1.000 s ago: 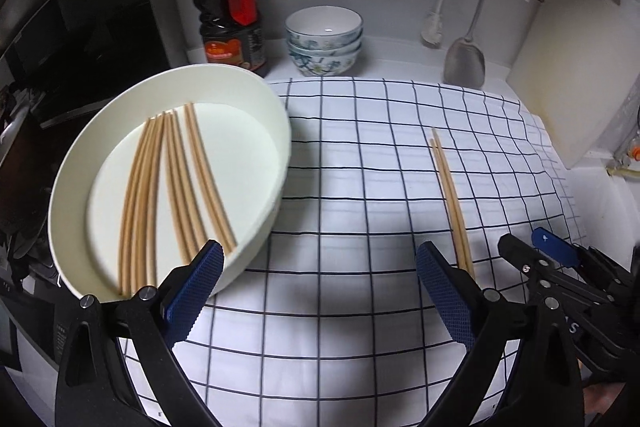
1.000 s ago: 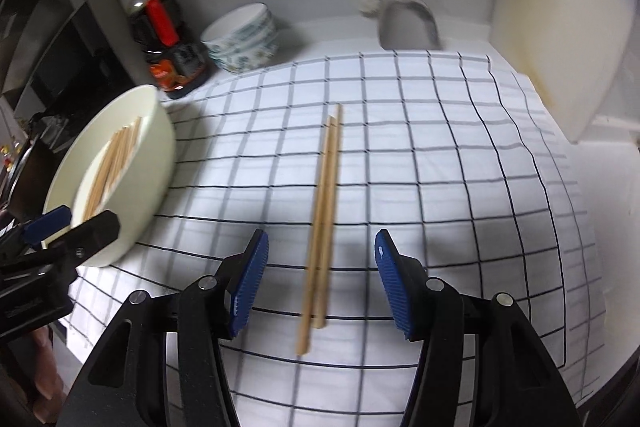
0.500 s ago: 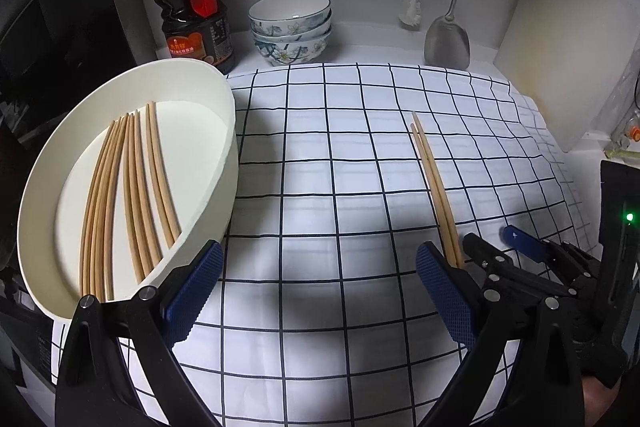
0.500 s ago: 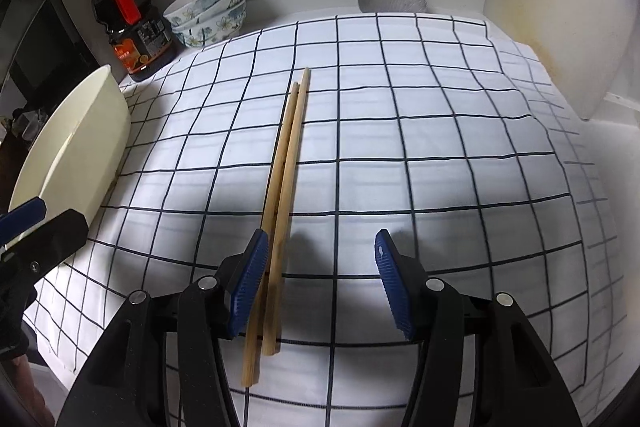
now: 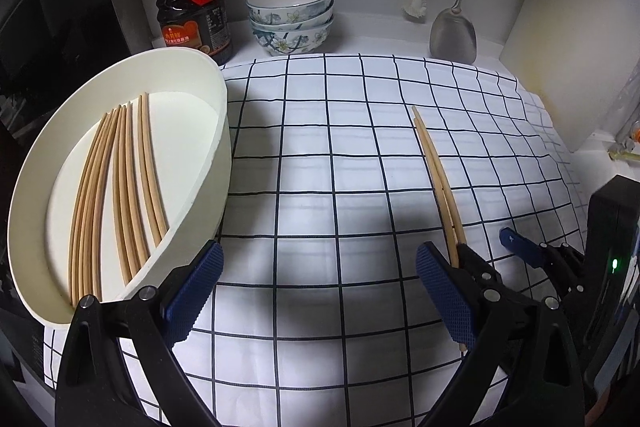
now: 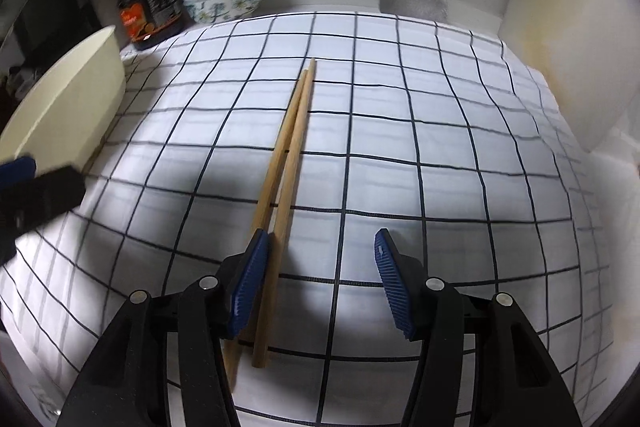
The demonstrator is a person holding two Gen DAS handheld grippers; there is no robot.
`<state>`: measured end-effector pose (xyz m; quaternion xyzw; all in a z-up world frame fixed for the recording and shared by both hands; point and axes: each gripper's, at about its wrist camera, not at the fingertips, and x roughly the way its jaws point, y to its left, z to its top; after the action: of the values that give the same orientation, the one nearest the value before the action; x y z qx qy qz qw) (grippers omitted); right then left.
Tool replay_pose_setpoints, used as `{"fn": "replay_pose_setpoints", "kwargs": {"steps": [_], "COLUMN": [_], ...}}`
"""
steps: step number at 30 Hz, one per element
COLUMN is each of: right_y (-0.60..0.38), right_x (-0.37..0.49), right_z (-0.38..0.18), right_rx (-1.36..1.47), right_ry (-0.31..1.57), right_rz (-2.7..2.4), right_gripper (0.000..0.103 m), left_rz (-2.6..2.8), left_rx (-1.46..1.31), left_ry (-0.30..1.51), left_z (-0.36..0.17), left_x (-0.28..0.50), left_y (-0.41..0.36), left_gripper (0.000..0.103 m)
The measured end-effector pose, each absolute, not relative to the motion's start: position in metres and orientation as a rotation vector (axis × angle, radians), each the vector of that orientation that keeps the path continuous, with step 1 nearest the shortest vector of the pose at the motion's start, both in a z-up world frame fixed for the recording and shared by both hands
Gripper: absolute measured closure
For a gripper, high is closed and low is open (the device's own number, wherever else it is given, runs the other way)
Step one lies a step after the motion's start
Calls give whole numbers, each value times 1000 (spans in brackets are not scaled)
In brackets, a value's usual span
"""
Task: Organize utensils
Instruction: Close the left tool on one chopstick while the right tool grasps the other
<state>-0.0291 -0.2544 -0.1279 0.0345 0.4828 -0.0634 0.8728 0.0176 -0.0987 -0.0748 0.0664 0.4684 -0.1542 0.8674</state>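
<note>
Now the right hand-held gripper (image 6: 320,283) hangs low over a checked cloth (image 6: 400,147) on the table, half open, holding nothing. A pair of loose chopsticks (image 6: 288,163) lies on the cloth, long axis running from near to far. Their near ends sit between the jaws, hard against the left pad, with a clear gap to the right pad. The jaws have just been closing. The left hand-held gripper (image 5: 320,291) is wide open and empty, beside a white oval dish (image 5: 216,163) that holds more chopsticks. The right hand is nearer the pair. Compared with a second ago, the right hand-held gripper sits lower, and the chopsticks lie off-centre instead of midway.
</note>
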Motion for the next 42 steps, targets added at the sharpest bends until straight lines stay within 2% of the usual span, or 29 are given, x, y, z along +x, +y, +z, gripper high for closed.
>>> {"fn": "replay_pose_setpoints", "kwargs": {"steps": [1, 3, 4, 24, 27, 33, 35, 37, 38, 39, 40, 42], "right_y": [-254, -257, -261, -344, -346, -344, -341, -340, -338, -337, -338, -341], "right_x": [-30, -29, -28, -64, -62, -55, -53, -52, -52, -52, -52, -52], "right_z": [-127, -127, -126, -125, -125, -128, -129, -129, -129, -129, -129, -128], "right_rx": [67, 55, 58, 149, 145, 99, 77, 78, 68, 65, 73, 97], "right_ry": [1002, 1001, 1002, 983, 979, 968, 961, 956, 955, 957, 958, 963], "right_rz": [-119, -119, -118, -202, -196, -212, -206, -195, -194, -192, -191, -187], "right_gripper": [72, 91, 96, 96, 67, 67, 71, 88, 93, 96, 97, 97], "left_rz": [-326, -331, -333, -385, -374, -367, -388, -447, -461, -479, -491, -507], "left_rx": [140, 146, 151, 256, 268, 269, 267, 255, 265, 279, 284, 288], "left_ry": [981, 983, 984, 1021, 1025, 1002, 982, 980, 974, 967, 967, 976], "left_z": [-76, -78, -79, -131, -136, -138, -136, -133, -132, -131, -131, -130], "left_x": [18, 18, 18, 21, 21, 22, 19, 13, 10, 6, 4, 2], "left_y": [-101, -105, -108, -193, -198, -204, -206, -210, -213, -217, -219, -223], "left_gripper": [8, 8, 8, 8, 8, 8, 19, 47, 53, 66, 81, 95]}}
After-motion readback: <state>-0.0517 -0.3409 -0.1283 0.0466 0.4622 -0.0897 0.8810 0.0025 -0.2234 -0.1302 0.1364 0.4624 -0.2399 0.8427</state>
